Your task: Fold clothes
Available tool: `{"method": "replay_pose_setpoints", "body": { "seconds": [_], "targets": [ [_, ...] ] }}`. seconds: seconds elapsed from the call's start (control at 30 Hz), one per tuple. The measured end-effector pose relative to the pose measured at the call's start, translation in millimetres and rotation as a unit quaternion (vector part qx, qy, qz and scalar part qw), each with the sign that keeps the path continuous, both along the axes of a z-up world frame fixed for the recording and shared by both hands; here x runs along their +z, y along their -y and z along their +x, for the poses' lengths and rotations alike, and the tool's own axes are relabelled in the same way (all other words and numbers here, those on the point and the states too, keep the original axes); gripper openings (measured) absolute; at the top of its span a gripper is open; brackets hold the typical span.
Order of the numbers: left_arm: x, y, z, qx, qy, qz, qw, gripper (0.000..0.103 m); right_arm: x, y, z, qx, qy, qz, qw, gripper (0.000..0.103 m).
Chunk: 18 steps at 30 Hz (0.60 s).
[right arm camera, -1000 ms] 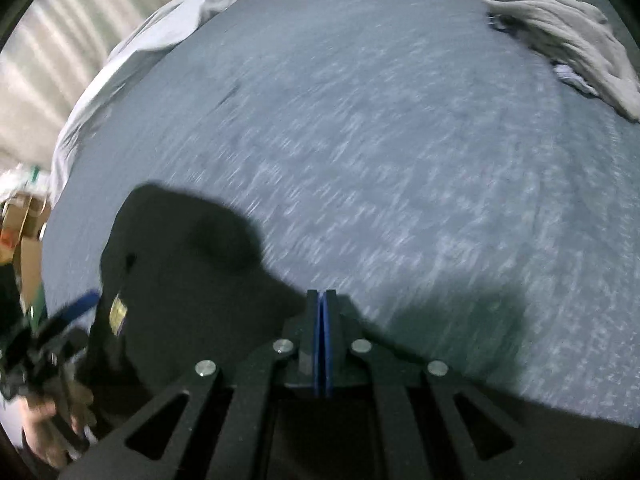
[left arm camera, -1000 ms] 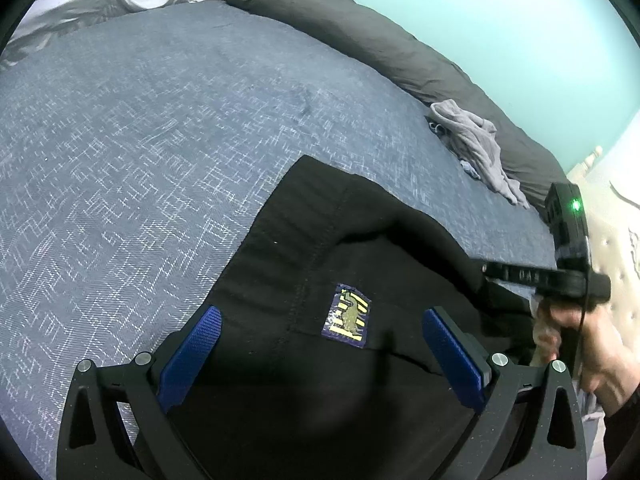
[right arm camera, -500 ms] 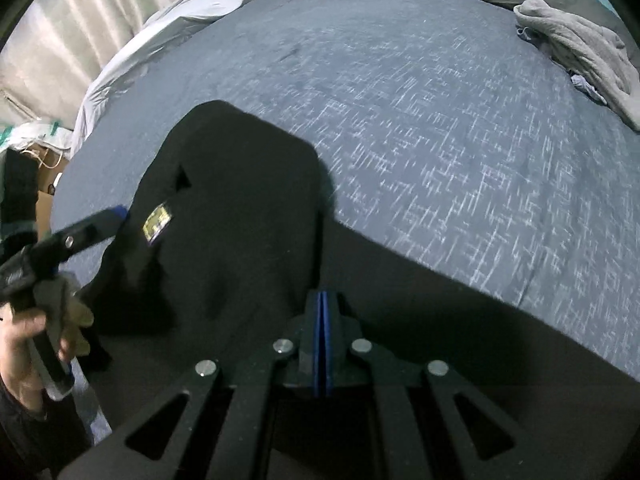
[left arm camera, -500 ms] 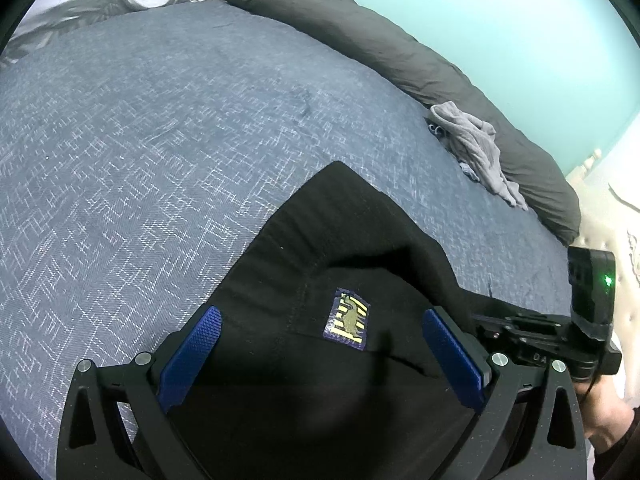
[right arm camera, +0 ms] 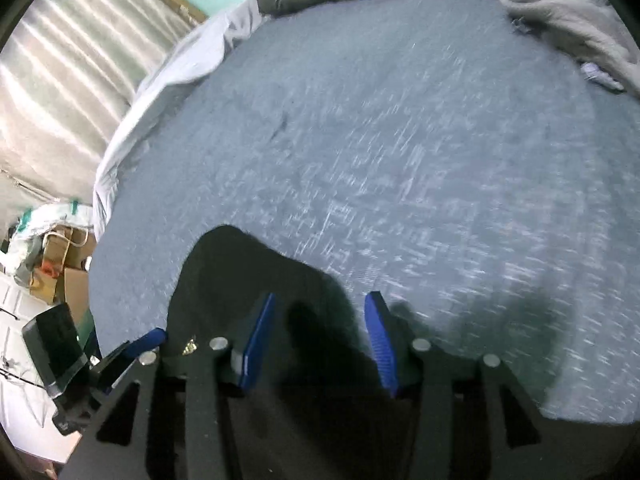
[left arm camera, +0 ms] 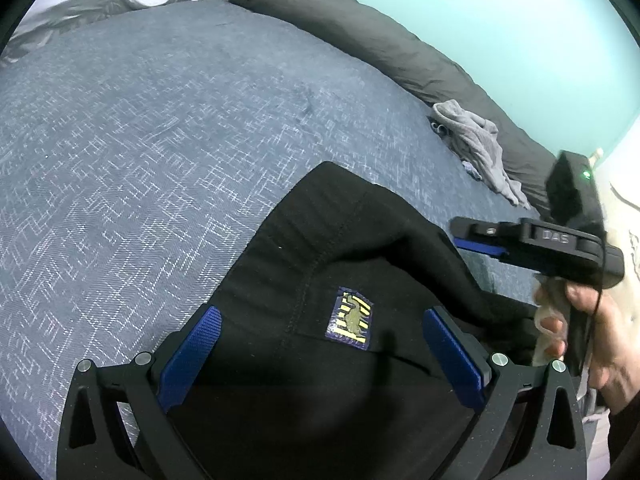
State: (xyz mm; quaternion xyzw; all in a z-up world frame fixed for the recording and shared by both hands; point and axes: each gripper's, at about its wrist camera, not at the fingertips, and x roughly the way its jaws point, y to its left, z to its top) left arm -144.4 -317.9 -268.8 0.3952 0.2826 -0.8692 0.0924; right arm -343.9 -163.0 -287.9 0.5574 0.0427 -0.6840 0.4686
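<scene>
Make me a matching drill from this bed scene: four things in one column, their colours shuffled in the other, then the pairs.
Things:
1. folded garment
2. bedspread
3. crumpled cloth by the far edge
4. wall

Colours:
A. pale turquoise
B. black
C. blue-grey with white flecks
D. light grey

Pairs: 1-B, 2-C, 3-D, 4-A

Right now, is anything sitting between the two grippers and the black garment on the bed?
Nothing visible. The black garment lies directly under the open left gripper, and the right gripper, whose jaws have just been opening, hangs over it too. The grey clothes lie apart near the pillow.
</scene>
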Motion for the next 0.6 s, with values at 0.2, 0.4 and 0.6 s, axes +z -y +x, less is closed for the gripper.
{"method": "replay_pose_setpoints", "body": {
  "seconds": [0.2,0.4,0.6],
  "targets": [
    [-1,5,1,0.005,-0.002,0.007,1.0,0.103,8,14,11,0.036,-0.034,0.001,0.999,0.007],
    [-3,8,1,0.007,0.0,0.01,0.9999,0.103,61,17,16,0.049,-0.146,-0.02,0.988,0.005],
    [-3,7,1,0.008,0.0,0.009,0.9999,0.103,89,40,21,0.067,-0.263,0.016,0.962,0.004]
  ]
}}
